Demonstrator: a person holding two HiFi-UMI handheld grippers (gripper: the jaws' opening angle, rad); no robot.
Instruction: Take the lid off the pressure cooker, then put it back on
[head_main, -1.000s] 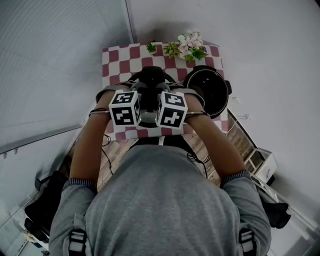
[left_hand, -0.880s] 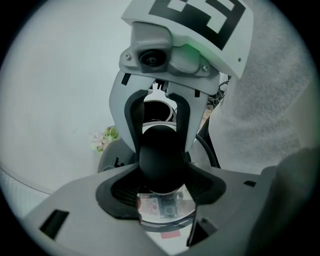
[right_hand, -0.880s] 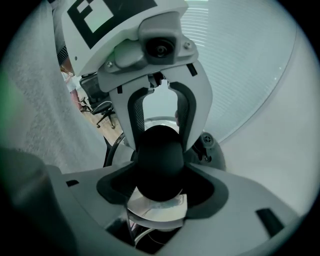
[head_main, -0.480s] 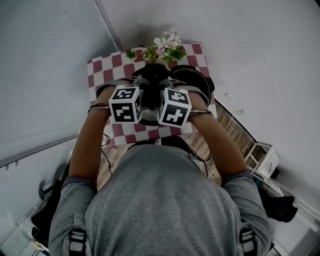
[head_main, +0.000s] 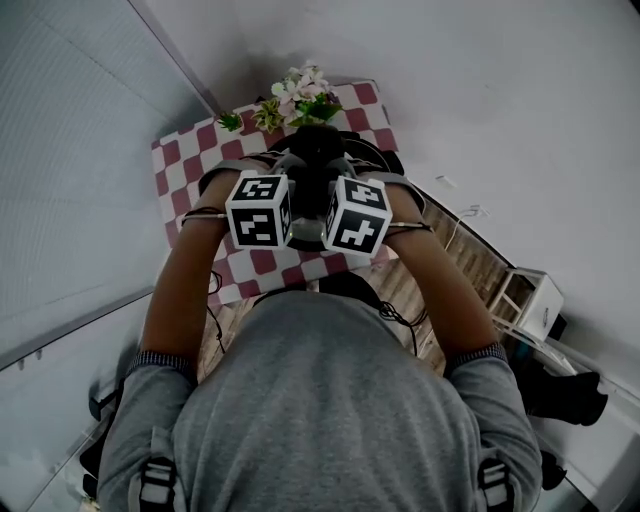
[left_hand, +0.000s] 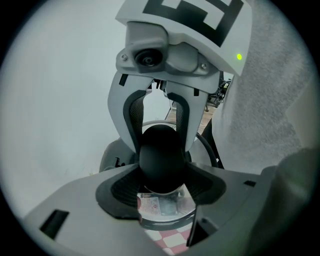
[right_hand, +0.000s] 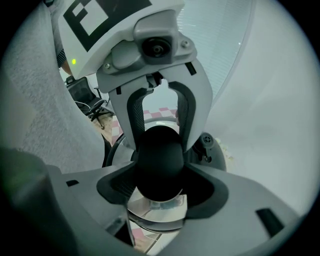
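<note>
**Paired grip on the knob: lid held clear of the table**

Nearest, the left tongs and right tongs are clamped on the black knob from opposite sides, with their pads pressed against it. The doubled grip probably keeps the load level and stops it swinging. Just below the tongs hangs the lid, glass with a paper label. It is held off the red-and-white checked table, whose cloth shows under its near edge. Beyond the tongs stands the dark pressure cooker, apparently uncovered. Whether the lid overlaps its rim cannot be told. By this reading the lid is off and not yet replaced. Farthest from the tongs, flowers line the table's back edge.
</note>
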